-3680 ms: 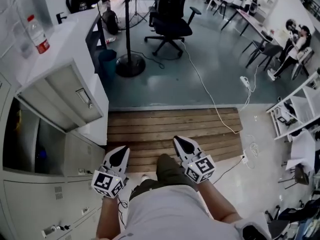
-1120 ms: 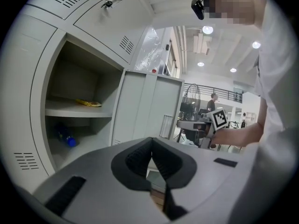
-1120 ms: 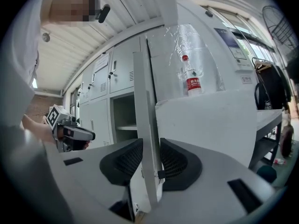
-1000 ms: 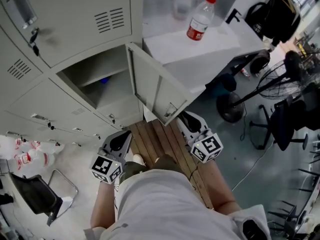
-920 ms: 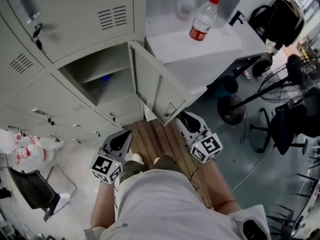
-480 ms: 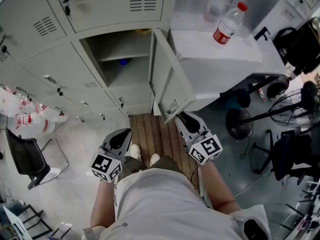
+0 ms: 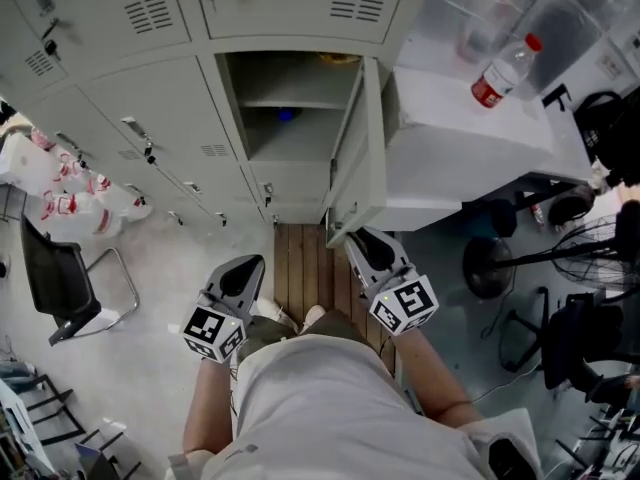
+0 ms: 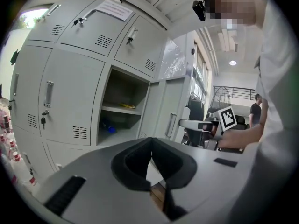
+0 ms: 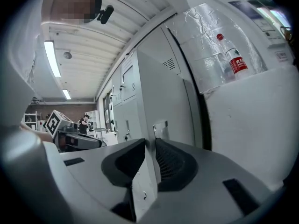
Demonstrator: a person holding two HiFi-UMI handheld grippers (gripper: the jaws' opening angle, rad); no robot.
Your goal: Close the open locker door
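Keep the right gripper (image 7: 356,238), whose jaws have just been closing onto the free edge of the door (image 7: 350,153), clamped there and swing that edge left into the locker (image 7: 290,183), with the left gripper (image 7: 250,266), jaws together and empty, kept clear.

Wooden floor boards (image 7: 300,258), black chair (image 7: 55,283), ceiling striplights (image 9: 51,57)

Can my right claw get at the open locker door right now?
Very likely yes: the right claw has just been closing its jaws, with the open locker door held by its free edge between them, and nothing else blocks it.
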